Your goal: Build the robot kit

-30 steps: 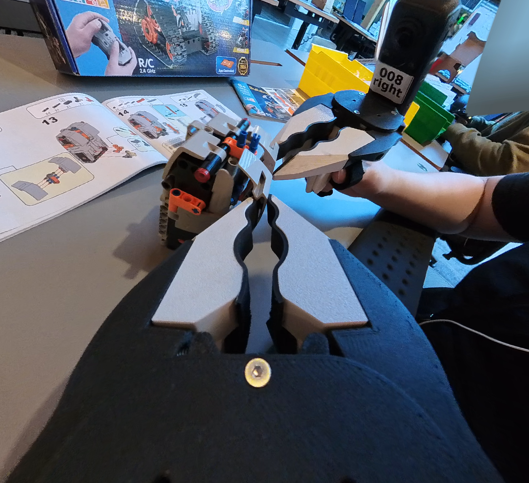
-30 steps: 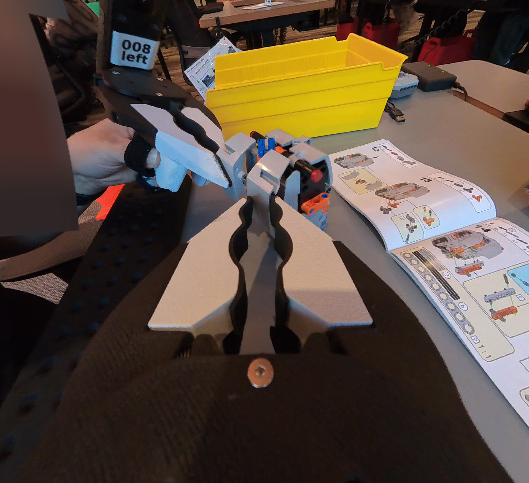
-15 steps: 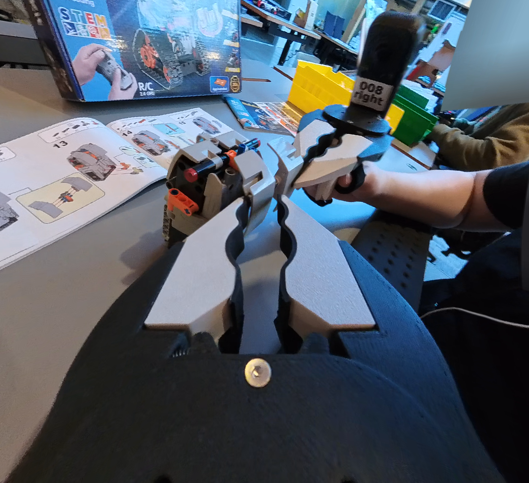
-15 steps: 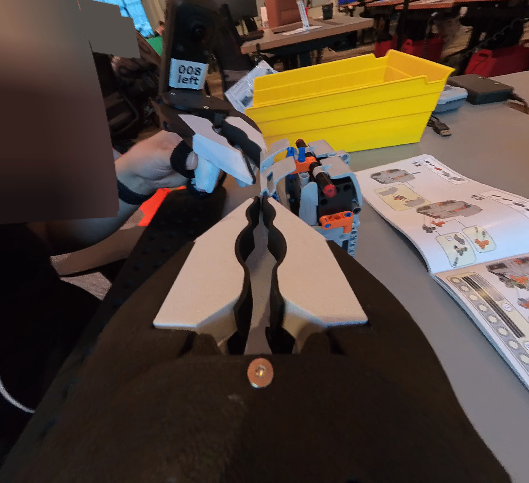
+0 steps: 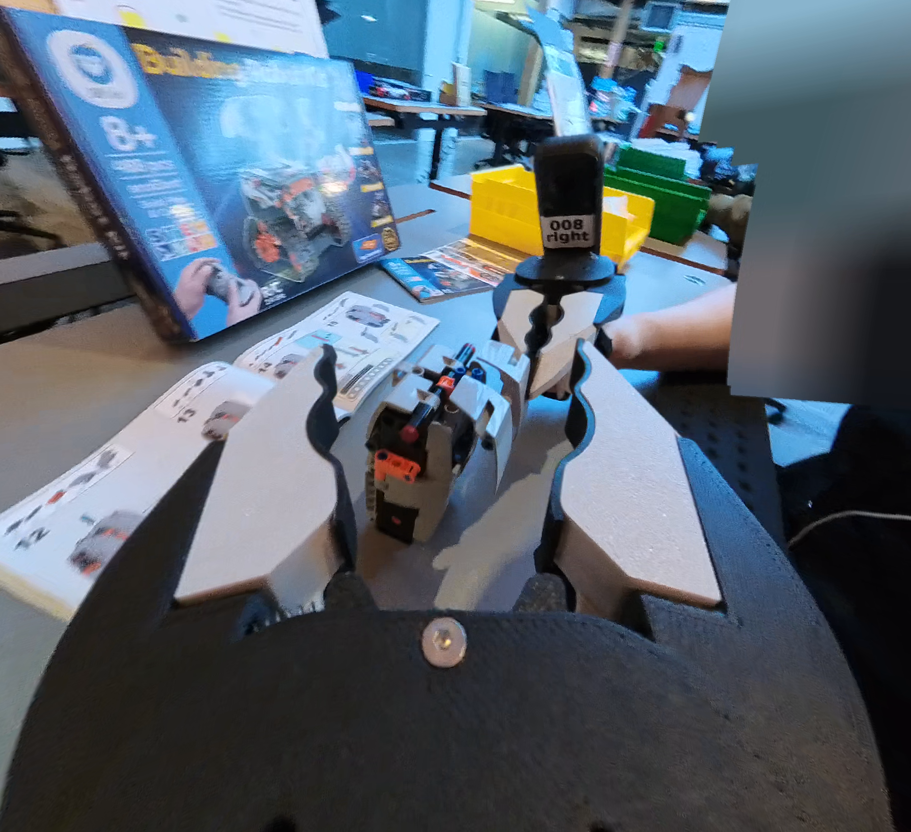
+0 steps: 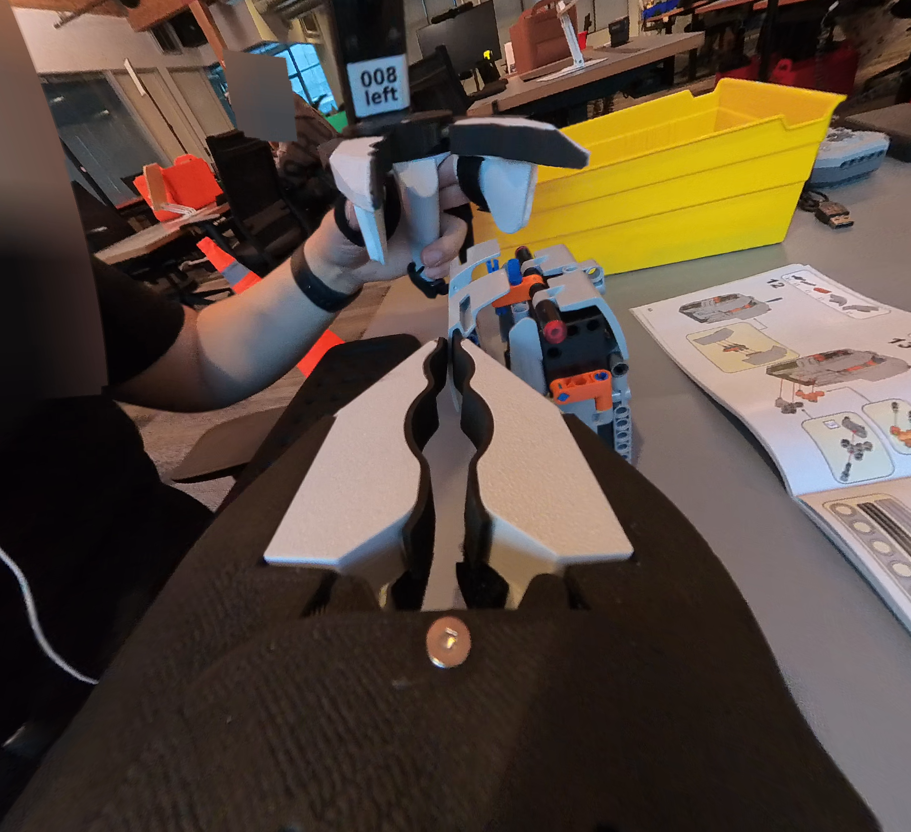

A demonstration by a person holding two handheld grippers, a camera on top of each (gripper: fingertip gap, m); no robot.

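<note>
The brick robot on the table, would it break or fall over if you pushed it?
The brick robot looks stiff, but it is clipped together from many small pieces, so a hard push might pop some off. It stands taller than wide on the table, so it could tip.

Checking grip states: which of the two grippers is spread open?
The left gripper, fingers wide apart around the brick model; the right gripper is pinched shut on the model's grey panel.

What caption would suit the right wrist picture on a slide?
Right gripper shut on a grey panel of the brick model; open left gripper above it, instruction booklet alongside.
</note>
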